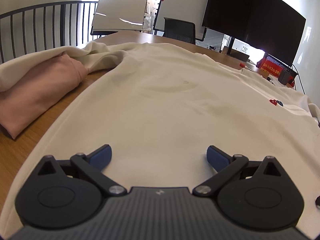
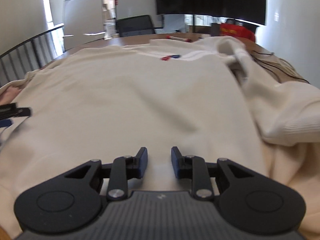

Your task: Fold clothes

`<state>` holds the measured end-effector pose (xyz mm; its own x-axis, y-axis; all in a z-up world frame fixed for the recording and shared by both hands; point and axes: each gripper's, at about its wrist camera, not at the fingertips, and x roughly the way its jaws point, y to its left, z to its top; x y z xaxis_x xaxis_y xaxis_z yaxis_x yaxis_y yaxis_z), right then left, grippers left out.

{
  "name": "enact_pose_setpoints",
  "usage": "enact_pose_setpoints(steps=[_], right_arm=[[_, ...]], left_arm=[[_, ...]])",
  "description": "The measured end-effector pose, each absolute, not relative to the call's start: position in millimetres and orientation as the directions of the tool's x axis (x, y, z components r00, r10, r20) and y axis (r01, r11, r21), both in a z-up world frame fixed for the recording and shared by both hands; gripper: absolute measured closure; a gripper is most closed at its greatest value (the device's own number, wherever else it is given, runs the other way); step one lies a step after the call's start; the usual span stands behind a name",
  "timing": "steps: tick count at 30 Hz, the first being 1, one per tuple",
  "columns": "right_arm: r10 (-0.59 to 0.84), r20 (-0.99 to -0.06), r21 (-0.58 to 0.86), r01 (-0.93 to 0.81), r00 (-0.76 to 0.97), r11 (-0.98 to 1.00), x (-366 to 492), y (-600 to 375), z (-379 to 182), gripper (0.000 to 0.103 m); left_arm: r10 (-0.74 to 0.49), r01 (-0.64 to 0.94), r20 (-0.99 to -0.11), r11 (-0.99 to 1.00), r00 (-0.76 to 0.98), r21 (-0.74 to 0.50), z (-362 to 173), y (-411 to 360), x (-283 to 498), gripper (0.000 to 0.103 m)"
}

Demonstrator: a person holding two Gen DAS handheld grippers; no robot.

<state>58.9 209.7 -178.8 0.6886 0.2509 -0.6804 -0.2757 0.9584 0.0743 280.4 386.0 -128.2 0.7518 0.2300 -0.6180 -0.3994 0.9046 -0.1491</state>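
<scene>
Sprawling flat over the table [image 1: 20,150], cream sweatshirt [image 1: 170,104], faintly stained.

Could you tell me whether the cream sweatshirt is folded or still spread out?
Spread out: the cream sweatshirt lies flat across the table, one sleeve bunched.

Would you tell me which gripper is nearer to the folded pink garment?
Left. The left gripper hovers over the cream sweater, with the pink garment just beyond its own left side; the right gripper works farther across.
</scene>
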Motion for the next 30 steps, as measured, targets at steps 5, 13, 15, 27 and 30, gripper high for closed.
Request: enact_pose_setpoints(steps=[5,13,15,27,30], right_arm=[[0.248,-0.692,0.173,-0.177,0.678,0.969,79.9,177.2,-174.2,0.086],[0.488,-0.597,0.2,-0.471,0.637,0.859,15.5,220.9,-162.2,0.067],[0.508,-0.629,0.209,-0.501,0.588,0.839,7.0,237.6,-166.0,0.067],[0.341,-0.655,0.152,-0.325,0.675,0.934,25.6,210.6,-163.0,0.069],[0.309,-0.651,0.085,-0.338,0.694,0.937,16.0,218.5,-161.5,0.067]], left_arm=[[0.236,-0.4,-0.622,0.907,0.747,-0.136,-128.1,384.1,281.7,0.001],[0.243,-0.402,-0.624,0.907,0.743,-0.126,-128.1,383.1,283.0,0.001],[0.244,-0.402,-0.624,0.907,0.743,-0.123,-128.2,382.7,282.9,0.001],[0.31,-0.42,-0.487,0.898,0.817,-0.132,-114.6,380.7,257.1,0.001],[0.36,-0.437,-0.408,0.892,0.839,-0.111,-101.5,384.0,243.7,0.001]])
